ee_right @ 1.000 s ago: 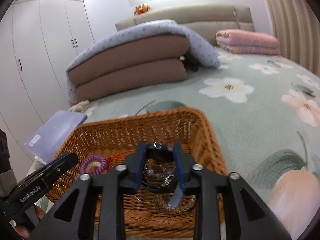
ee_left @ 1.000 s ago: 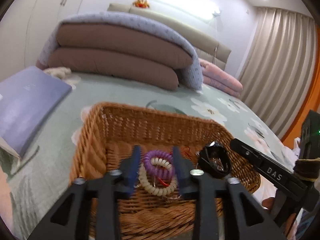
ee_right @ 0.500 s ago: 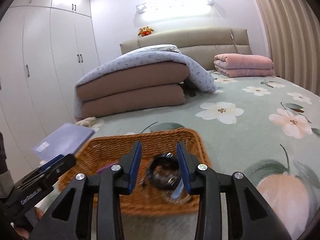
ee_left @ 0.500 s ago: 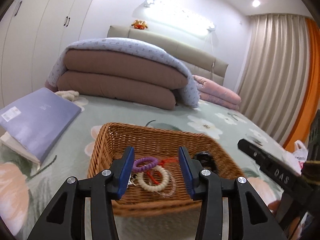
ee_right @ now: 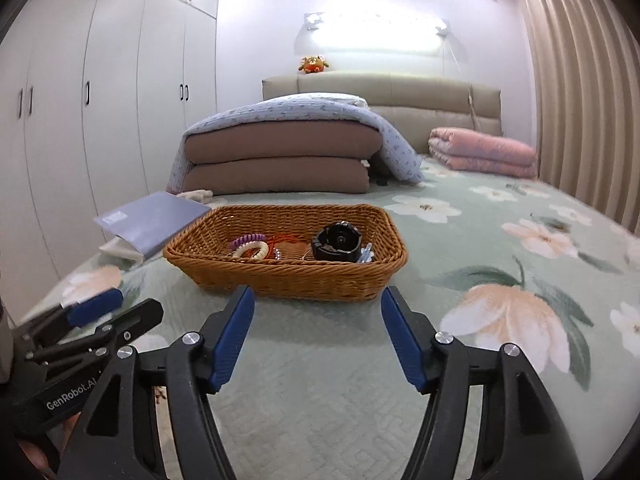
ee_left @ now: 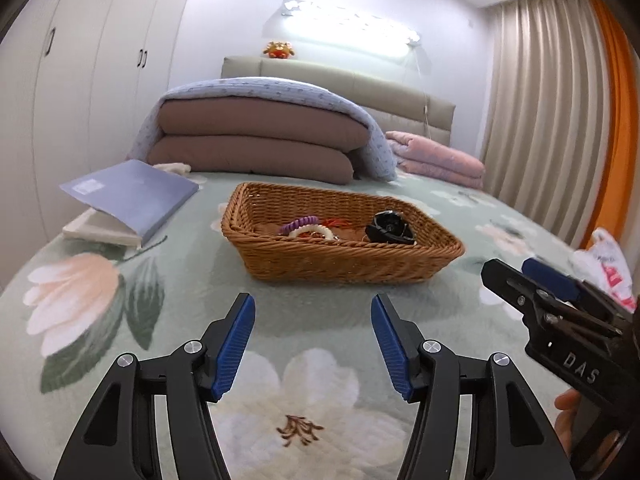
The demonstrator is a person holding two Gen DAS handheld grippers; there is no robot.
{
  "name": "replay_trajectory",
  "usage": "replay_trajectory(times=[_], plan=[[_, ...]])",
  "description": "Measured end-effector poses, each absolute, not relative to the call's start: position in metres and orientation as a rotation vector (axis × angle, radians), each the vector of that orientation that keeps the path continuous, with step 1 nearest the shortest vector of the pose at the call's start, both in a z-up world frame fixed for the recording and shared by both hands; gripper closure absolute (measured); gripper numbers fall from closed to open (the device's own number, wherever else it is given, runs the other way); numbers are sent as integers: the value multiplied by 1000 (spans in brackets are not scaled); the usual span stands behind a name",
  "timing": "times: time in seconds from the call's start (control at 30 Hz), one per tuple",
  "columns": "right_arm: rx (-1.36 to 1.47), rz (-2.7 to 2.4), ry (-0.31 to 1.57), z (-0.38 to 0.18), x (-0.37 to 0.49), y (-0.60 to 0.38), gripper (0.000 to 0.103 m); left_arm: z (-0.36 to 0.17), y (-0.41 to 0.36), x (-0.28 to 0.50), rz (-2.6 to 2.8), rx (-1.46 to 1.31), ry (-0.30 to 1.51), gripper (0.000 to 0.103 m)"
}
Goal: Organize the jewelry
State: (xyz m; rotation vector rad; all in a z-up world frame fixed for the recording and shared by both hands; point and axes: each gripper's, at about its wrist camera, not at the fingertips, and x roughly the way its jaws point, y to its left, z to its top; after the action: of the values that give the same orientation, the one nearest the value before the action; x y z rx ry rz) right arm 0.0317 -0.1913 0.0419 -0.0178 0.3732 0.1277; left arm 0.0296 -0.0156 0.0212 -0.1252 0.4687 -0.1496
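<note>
A wicker basket (ee_left: 344,260) (ee_right: 288,276) stands on the flowered bedspread ahead of both grippers. In it lie a purple coil band (ee_left: 298,223) (ee_right: 248,239), a cream bead bracelet (ee_left: 310,233) (ee_right: 252,251), red cord (ee_left: 336,222) and a black watch (ee_left: 390,229) (ee_right: 338,242). My left gripper (ee_left: 312,322) is open and empty, low over the bedspread short of the basket. My right gripper (ee_right: 316,316) is open and empty, also short of the basket. Each gripper shows at the other view's edge, the right one in the left wrist view (ee_left: 536,284) and the left one in the right wrist view (ee_right: 96,312).
A purple-grey book (ee_left: 132,196) (ee_right: 152,216) lies left of the basket. Folded brown and blue quilts (ee_left: 260,140) and a pink quilt (ee_right: 480,152) lie behind it. Wardrobe doors (ee_right: 100,120) stand left, curtains (ee_left: 540,120) right. A plastic bag (ee_left: 604,264) lies at the right edge.
Both grippers have pulled back out of the basket and opened wide. The coil band, bracelet and watch have stayed in the basket.
</note>
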Motion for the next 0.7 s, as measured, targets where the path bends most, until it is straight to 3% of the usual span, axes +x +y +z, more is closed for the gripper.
replay_trajectory(times=[0.13,0.37,0.7], plan=[[-21,89,452,29,46,-191,33,14,-7,37,-133,-173,508,35],[13,92,524,17,56,-199,33,3,-2,46,-114,-206,580,35],[-3,100,519,17,55,-194,34,10,-20,33,-61,-92,512,35]])
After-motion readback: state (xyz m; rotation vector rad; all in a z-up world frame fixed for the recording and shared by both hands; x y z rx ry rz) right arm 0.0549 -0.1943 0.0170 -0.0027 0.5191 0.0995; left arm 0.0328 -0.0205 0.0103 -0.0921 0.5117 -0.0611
